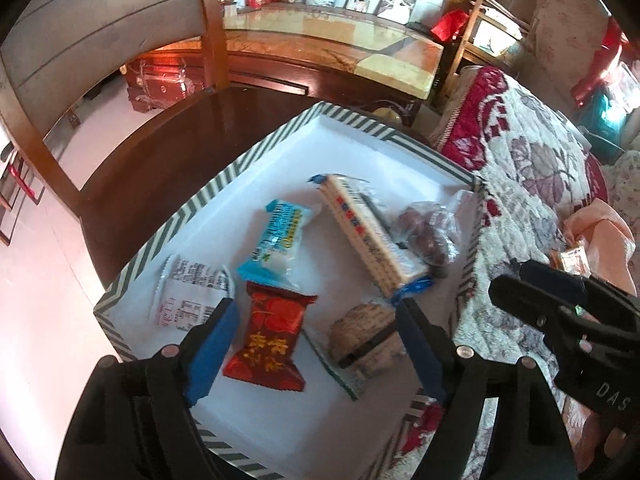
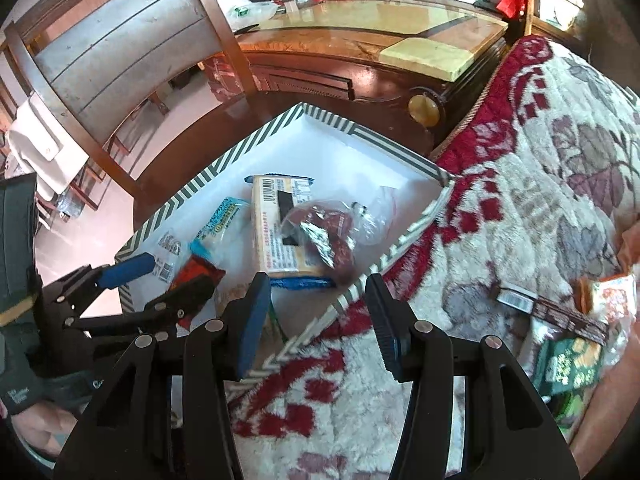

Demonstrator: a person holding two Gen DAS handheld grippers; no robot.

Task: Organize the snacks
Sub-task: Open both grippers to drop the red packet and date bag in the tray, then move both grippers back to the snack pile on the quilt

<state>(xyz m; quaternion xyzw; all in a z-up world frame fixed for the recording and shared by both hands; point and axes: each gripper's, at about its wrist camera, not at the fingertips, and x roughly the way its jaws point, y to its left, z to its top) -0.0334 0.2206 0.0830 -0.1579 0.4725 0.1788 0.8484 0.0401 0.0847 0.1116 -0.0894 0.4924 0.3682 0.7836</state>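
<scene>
Two hand-held grippers: left hand-held gripper [image 1: 316,344] hangs over the near end of the striped box [image 1: 168,224], jaws wide apart, holding nothing; right hand-held gripper [image 2: 316,320] sits above the box's near rim and the floral blanket [image 2: 500,208], also spread and empty.
Snacks in box: red packet [image 1: 272,340] between the left fingers, then blue-and-white packet [image 1: 280,240], long cracker pack [image 1: 372,232], bag of dates [image 1: 424,236].
Snacks left out: green packet [image 2: 568,364] and orange-white packet [image 2: 612,292] on the blanket, right of the right gripper.
Doing it well: probably swing right, close across a packet's flat faces, lift above the rim.
Edges and room: free white floor lies at the box's far corner; the low rim could catch a packet.
</scene>
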